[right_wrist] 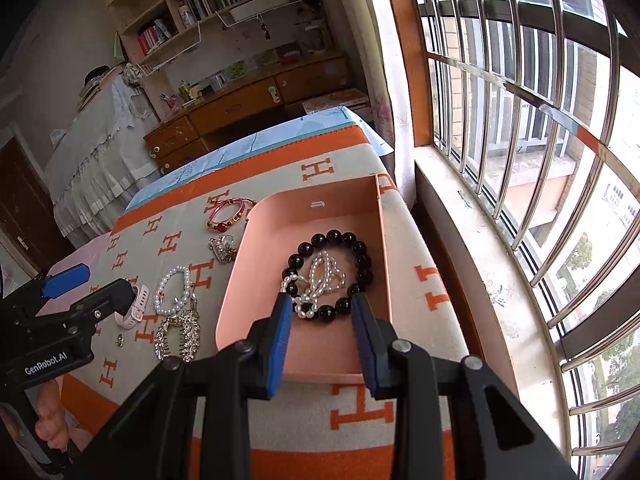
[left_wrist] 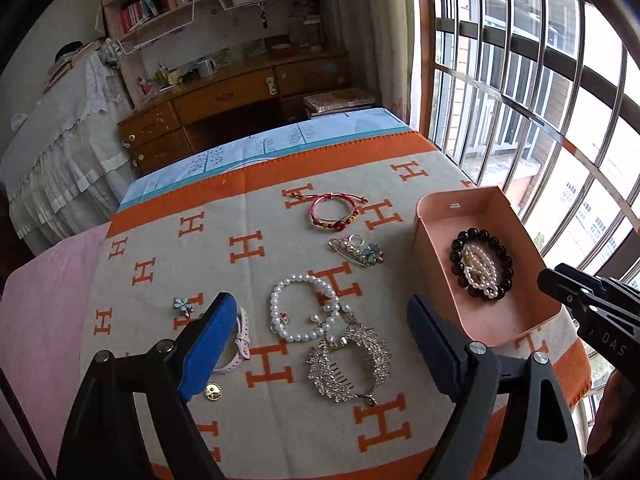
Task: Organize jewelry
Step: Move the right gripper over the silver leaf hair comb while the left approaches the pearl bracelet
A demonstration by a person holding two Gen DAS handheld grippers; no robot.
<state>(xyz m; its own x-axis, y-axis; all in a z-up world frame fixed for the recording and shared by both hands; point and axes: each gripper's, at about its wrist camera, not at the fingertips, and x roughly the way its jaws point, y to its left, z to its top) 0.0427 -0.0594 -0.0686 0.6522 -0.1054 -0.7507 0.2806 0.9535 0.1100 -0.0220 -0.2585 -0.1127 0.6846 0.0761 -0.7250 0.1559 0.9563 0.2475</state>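
Left gripper (left_wrist: 320,344) hangs wide open and empty over a pearl bracelet (left_wrist: 304,307) on the blanket (left_wrist: 240,264); right gripper (right_wrist: 320,316), jaws narrow, grips nothing above the pink box (right_wrist: 256,264) holding a black bead bracelet (right_wrist: 352,248).

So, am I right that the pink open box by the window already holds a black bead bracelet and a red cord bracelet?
Not quite: the pink open box holds the black bead bracelet and a small white pearl strand. The red cord bracelet lies on the orange-patterned blanket, as the left wrist view shows.
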